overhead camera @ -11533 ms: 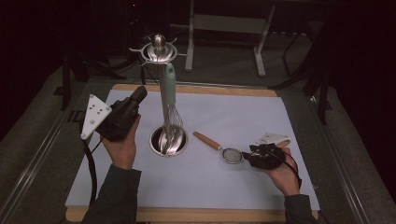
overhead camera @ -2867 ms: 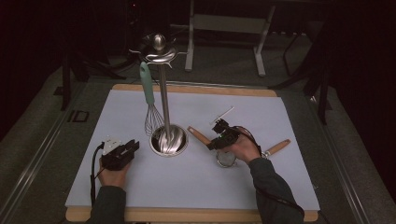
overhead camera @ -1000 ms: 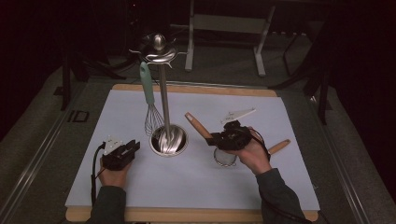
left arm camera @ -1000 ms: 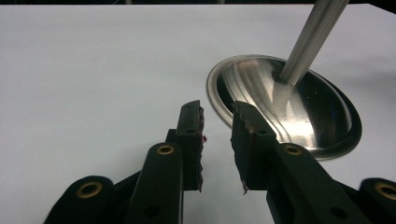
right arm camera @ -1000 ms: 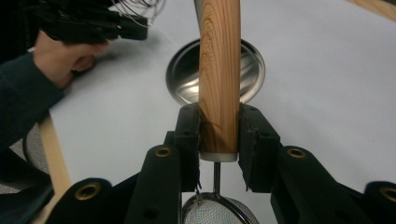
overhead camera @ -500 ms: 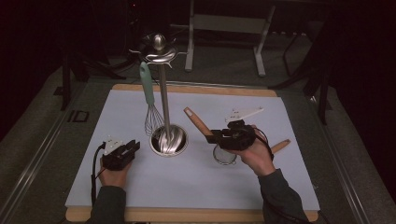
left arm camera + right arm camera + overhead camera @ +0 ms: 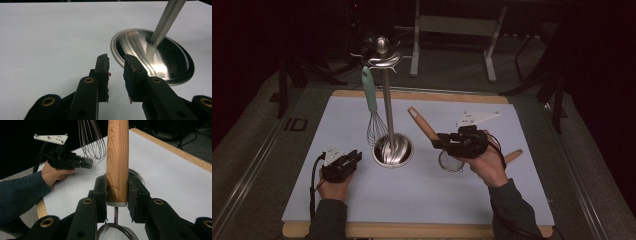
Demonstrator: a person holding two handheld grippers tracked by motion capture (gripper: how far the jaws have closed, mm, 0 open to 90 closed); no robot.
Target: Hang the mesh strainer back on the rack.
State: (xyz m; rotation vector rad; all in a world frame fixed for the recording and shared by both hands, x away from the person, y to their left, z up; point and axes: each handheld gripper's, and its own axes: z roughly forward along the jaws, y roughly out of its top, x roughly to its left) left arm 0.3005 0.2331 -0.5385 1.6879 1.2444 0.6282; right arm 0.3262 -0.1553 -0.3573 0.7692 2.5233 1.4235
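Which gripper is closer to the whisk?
Left. The left gripper rests just below-left of the whisk; the right gripper, clamping the strainer, sits farther away, across the stand.

left claw [image 7: 116, 75] gapes empty; right claw [image 7: 117, 192] clamped.

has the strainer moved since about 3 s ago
Yes. The strainer, clamped by its wooden handle in the right gripper, has tipped up, its handle now raised toward the stand.
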